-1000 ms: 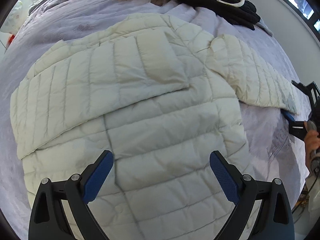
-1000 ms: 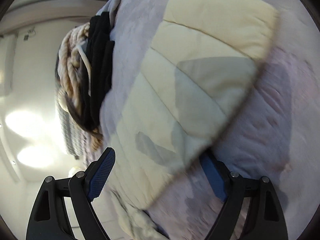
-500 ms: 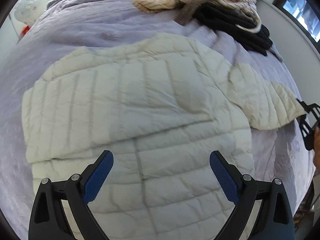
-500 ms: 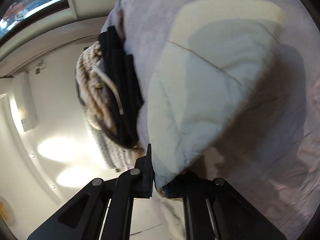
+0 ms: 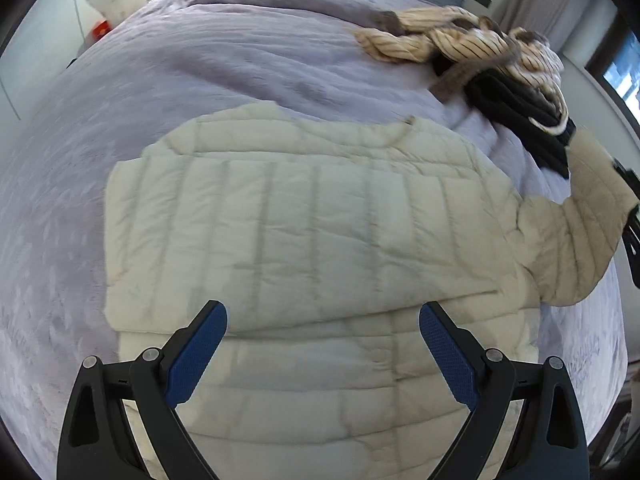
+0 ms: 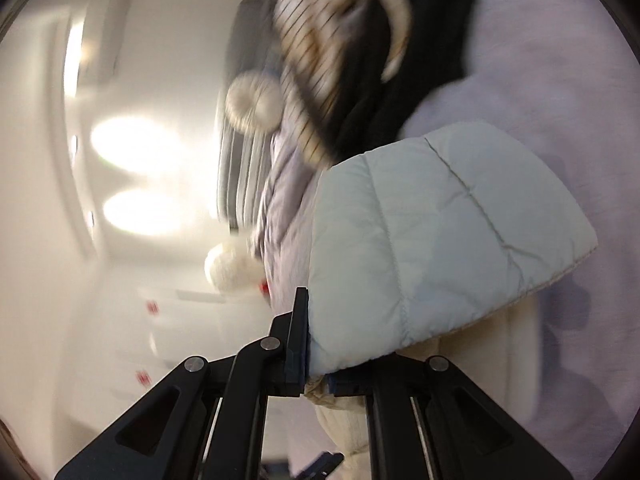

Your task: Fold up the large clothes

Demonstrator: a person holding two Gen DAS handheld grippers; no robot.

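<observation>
mid-fold on the lilac bedspread [image 5: 240,80]: the cream quilted puffer jacket [image 5: 312,240] lay spread flat across the near half of the bed, one sleeve already folded across its body, the other sleeve [image 5: 576,240] lifted off the cover at the bed's right edge. you had your right gripper [image 6: 316,380] clenched on that sleeve's cuff [image 6: 440,240], its jaws pinching the padded fabric between them and the cuff fanning out just ahead of the fingers. your left gripper [image 5: 323,354] hung released above the jacket's lower body, jaws wide, nothing between the blue pads [image 5: 200,352]. by the look of it, the second sleeve had yet to be laid over the body, and the body fold was all still to do. a striped garment [image 5: 460,44] and a black one [image 5: 520,120] sat heaped toward the far right corner, apparently waiting their turn.
</observation>
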